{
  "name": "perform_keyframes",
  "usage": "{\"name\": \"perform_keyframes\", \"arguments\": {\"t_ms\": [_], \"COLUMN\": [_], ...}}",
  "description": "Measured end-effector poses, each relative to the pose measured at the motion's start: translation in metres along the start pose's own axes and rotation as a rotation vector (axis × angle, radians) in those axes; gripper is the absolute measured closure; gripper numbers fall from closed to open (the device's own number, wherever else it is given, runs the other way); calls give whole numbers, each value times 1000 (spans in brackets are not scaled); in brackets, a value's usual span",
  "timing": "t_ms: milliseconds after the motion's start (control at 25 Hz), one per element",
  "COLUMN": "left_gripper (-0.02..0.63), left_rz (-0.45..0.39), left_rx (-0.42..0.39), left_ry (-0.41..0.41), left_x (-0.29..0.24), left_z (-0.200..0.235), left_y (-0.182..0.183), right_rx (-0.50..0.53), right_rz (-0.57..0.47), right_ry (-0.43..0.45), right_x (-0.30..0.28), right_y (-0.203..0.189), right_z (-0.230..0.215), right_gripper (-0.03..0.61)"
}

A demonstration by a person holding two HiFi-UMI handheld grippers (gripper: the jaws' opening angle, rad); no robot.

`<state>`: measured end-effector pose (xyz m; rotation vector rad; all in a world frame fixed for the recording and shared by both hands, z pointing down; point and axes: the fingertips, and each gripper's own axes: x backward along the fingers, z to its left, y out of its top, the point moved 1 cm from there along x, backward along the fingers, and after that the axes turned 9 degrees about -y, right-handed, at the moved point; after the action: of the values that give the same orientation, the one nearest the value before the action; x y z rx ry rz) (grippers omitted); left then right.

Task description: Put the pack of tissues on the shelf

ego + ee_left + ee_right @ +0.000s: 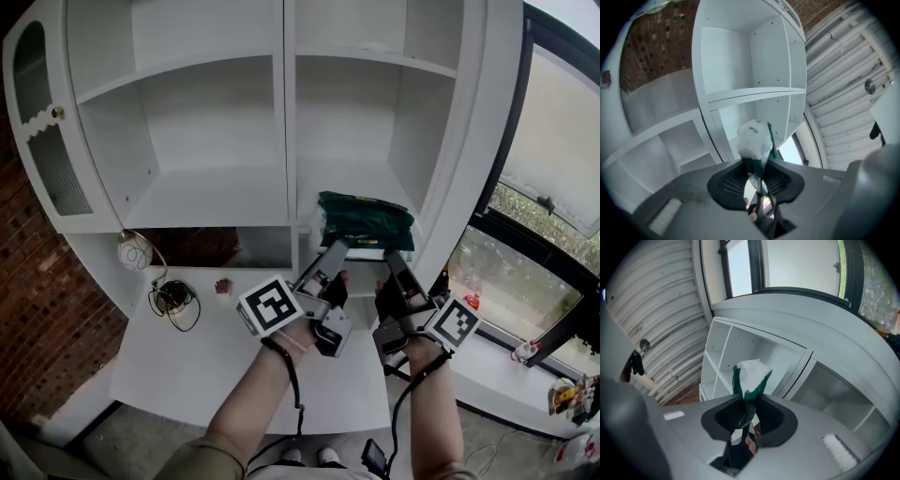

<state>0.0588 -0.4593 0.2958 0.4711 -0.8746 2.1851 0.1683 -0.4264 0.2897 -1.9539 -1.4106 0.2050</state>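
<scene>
The pack of tissues (366,220), dark green wrap with white tissue showing, lies at the front edge of the white shelf unit's lower right compartment (361,178). My left gripper (334,249) grips its near left edge and my right gripper (393,257) its near right edge. In the left gripper view the pack (754,140) sticks up from between the jaws of the left gripper (756,177), which pinch its green wrap. The right gripper view shows the same: the pack (750,377) is clamped in the right gripper (749,416).
The shelf unit's glass door (42,122) stands open at the left. A white table (216,366) below holds a coiled cable (174,298), a white round object (134,251) and a small red item (222,286). A window (562,150) with a cluttered sill (567,394) is at the right.
</scene>
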Motion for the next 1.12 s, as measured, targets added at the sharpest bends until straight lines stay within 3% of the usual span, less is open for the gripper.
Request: {"name": "perform_keyframes", "arguments": {"t_ms": [240, 400, 760, 1120], "left_gripper": [503, 445, 445, 533], "left_rz": [-21, -39, -52, -62], "left_rx": [-54, -80, -86, -81], "left_ry": [47, 64, 109, 157], "left_x": [-14, -19, -22, -24], "left_z": [0, 3, 19, 33], "left_y": [10, 14, 22, 27], "right_rx": [-64, -116, -150, -157], "right_rz": [13, 9, 44, 76], "right_ry": [-3, -8, -23, -22], "right_x": [-17, -27, -56, -67], "right_y": [11, 20, 25, 23], "right_z": [-11, -19, -29, -37], "right_gripper": [503, 505, 505, 505]}}
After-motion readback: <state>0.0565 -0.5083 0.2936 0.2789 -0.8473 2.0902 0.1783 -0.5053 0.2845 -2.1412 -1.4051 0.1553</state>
